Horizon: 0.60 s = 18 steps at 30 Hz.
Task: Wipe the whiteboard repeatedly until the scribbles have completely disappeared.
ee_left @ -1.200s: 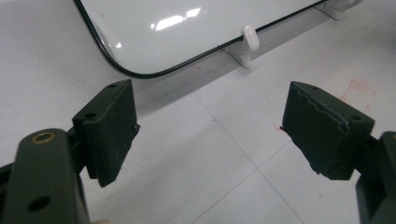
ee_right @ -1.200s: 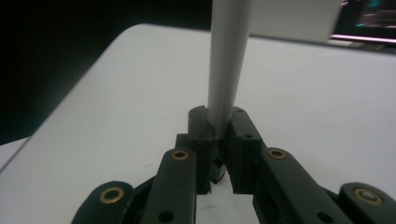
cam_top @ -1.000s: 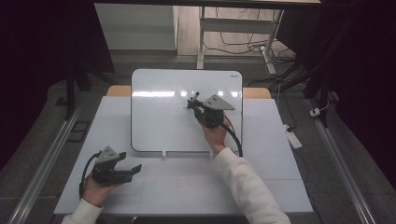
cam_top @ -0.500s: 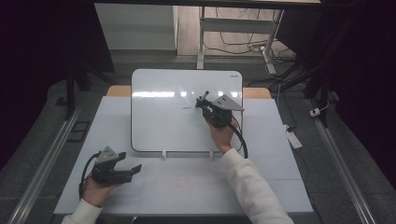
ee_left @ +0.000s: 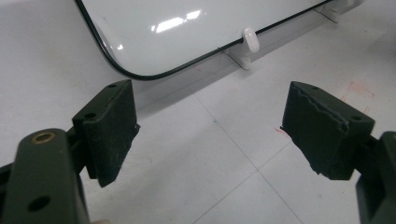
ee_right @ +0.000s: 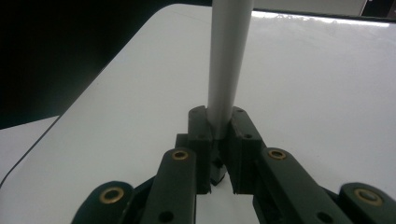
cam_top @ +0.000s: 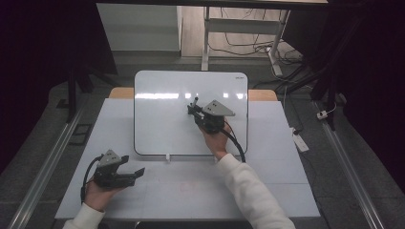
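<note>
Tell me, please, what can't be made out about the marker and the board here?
- Marker tip: cut off by the top edge in the right gripper view; too small in the high view.
- Board surface under the right gripper: hidden in the high view.
- Board's logo: too small to read.

Around my work area: table, floor clutter, dark surroundings.

I see the white table (cam_top: 286,191) across the lower centre, loose cables (cam_top: 248,45) on the floor at upper centre, a white power strip (cam_top: 300,141) at right of centre, and metal rails (cam_top: 45,167) running along both lower edges.
</note>
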{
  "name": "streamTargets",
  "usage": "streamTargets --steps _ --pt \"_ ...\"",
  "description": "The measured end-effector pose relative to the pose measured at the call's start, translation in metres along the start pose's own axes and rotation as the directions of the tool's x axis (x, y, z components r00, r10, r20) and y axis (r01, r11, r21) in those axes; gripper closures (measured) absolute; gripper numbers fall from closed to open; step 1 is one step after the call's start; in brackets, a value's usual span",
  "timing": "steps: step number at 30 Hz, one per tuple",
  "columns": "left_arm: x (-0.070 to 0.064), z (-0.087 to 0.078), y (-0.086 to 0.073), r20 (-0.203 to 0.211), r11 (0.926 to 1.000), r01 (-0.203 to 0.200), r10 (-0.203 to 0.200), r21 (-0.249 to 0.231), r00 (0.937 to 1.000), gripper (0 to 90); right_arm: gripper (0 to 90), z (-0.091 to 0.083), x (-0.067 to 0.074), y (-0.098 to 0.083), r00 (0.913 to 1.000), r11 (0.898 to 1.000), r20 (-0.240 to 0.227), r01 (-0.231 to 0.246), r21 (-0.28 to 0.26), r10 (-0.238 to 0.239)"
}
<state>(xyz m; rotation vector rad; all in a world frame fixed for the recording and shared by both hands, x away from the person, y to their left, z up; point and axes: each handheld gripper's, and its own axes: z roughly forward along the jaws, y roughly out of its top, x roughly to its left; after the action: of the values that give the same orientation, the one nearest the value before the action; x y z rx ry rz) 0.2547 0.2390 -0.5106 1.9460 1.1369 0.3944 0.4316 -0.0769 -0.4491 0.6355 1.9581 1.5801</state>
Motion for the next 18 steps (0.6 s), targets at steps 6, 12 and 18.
streamTargets --steps 6,12,18 --pt "0.000 -0.001 0.000 0.000 1.0000 0.002 -0.002 -0.004 1.0000 18.6 81.0 -0.010 -0.016 0.003 0.9980 1.000 0.058 -0.022 -0.020 0.023" --pt "0.000 -0.001 0.000 -0.003 1.0000 0.002 -0.002 -0.004 1.0000 18.6 80.9 0.004 0.003 0.000 0.9999 1.000 0.012 -0.009 -0.017 0.009" --pt "0.001 -0.001 0.000 0.001 1.0000 0.002 -0.002 -0.004 1.0000 18.5 81.0 -0.009 -0.008 0.001 0.9986 1.000 0.052 0.014 -0.004 -0.014"
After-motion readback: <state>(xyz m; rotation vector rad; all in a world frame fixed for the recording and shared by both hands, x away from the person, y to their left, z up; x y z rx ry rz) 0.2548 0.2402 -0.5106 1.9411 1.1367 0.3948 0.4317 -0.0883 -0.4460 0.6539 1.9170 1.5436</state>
